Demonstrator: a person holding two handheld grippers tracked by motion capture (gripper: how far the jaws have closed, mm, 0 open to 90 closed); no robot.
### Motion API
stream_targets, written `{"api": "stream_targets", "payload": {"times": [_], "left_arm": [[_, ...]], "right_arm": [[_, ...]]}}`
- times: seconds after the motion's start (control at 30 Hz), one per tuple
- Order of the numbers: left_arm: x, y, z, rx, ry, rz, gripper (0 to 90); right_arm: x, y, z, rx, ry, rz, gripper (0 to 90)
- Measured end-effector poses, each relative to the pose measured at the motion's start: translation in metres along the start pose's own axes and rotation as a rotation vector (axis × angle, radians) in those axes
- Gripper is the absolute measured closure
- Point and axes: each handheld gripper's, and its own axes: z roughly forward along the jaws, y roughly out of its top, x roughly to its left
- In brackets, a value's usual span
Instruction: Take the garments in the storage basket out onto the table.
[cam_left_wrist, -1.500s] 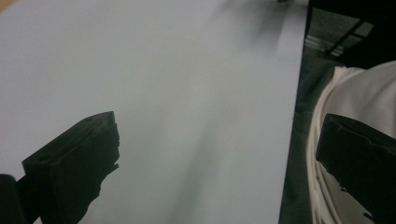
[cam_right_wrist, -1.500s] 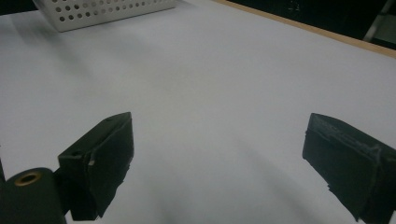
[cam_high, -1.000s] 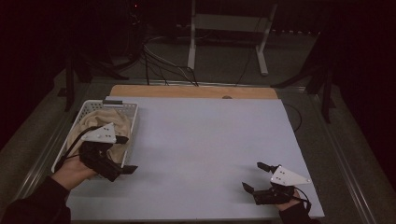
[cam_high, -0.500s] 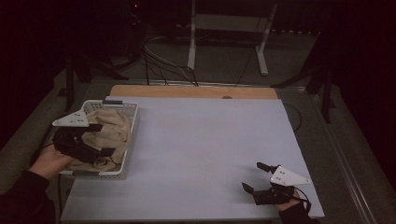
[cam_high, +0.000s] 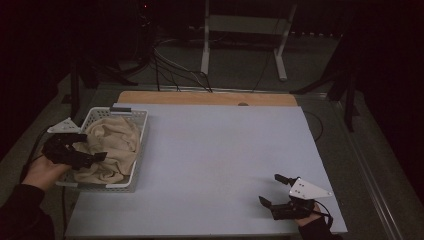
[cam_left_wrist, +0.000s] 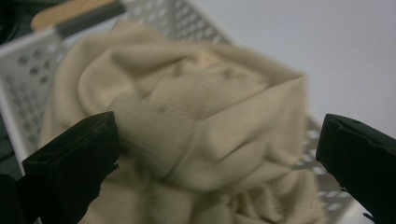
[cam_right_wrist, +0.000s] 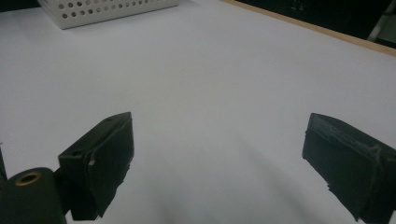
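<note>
A beige knitted cloth (cam_high: 112, 145) lies bunched in a white perforated basket (cam_high: 141, 131) at the table's left edge. My left gripper (cam_high: 90, 152) hovers open over the basket's left side, pointing right at the cloth. In the left gripper view its jaws stand wide apart on either side of a fold of the cloth (cam_left_wrist: 196, 140), and I cannot tell if they touch it. My right gripper (cam_high: 270, 190) rests open near the table's front right corner, nothing between its jaws. The right gripper view looks over bare white table (cam_right_wrist: 210, 84) toward the basket (cam_right_wrist: 107, 9).
The white tabletop (cam_high: 220, 150) has a wooden strip (cam_high: 207, 98) along its far edge. Beyond it are cables (cam_high: 170, 60) and a white stand (cam_high: 240, 30) on the dark floor.
My left gripper has swung from the table beside the basket's front, out left, and now reaches over the basket toward the cloth. The right gripper has stayed put.
</note>
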Motion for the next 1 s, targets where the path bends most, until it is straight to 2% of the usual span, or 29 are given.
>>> {"api": "stream_targets", "payload": {"times": [0.07,0.17,0.2,0.23,0.3,0.33,0.47,0.5,0.7,0.73,0.9,0.93,1.0], "left_arm": [[0.003,-0.004,0.005,0.017,0.024,-0.023,0.3],[0.005,-0.007,0.012,0.032,0.032,-0.042,0.3],[0.008,-0.012,0.022,0.070,0.060,-0.072,0.3],[0.009,-0.014,0.025,0.089,0.087,-0.080,0.2],[0.011,-0.018,0.030,0.107,0.099,-0.086,0.3],[0.012,-0.019,0.033,0.117,0.120,-0.092,0.3],[0.014,-0.022,0.038,0.112,0.114,-0.115,0.3],[0.016,-0.023,0.042,0.116,0.117,-0.133,0.2],[0.016,-0.022,0.048,0.135,0.127,-0.146,0.2],[0.017,-0.022,0.049,0.145,0.129,-0.159,0.2],[0.014,-0.021,0.055,0.177,0.145,-0.171,0.3],[0.012,-0.021,0.055,0.181,0.149,-0.155,0.4],[0.011,-0.021,0.055,0.187,0.149,-0.151,4.2]], "right_arm": [[0.000,0.000,0.000,0.004,0.000,0.001,9.0],[0.000,0.000,0.001,0.006,0.001,-0.002,9.0],[0.000,0.000,0.001,0.008,0.005,-0.005,9.0],[0.001,-0.001,0.001,0.010,0.004,-0.006,9.0],[0.001,-0.001,0.001,0.014,0.006,-0.007,9.0],[0.001,-0.001,0.001,0.014,0.007,-0.007,9.0],[0.001,-0.001,0.002,0.014,0.010,-0.008,9.0],[0.001,-0.001,0.002,0.014,0.011,-0.009,9.0],[0.001,-0.001,0.003,0.015,0.015,-0.009,9.0],[0.001,-0.001,0.003,0.016,0.017,-0.007,9.0],[0.002,-0.001,0.003,0.020,0.015,-0.004,10.8],[0.001,-0.001,0.003,0.018,0.016,-0.004,10.8],[0.001,-0.001,0.003,0.017,0.016,-0.003,10.8]]}}
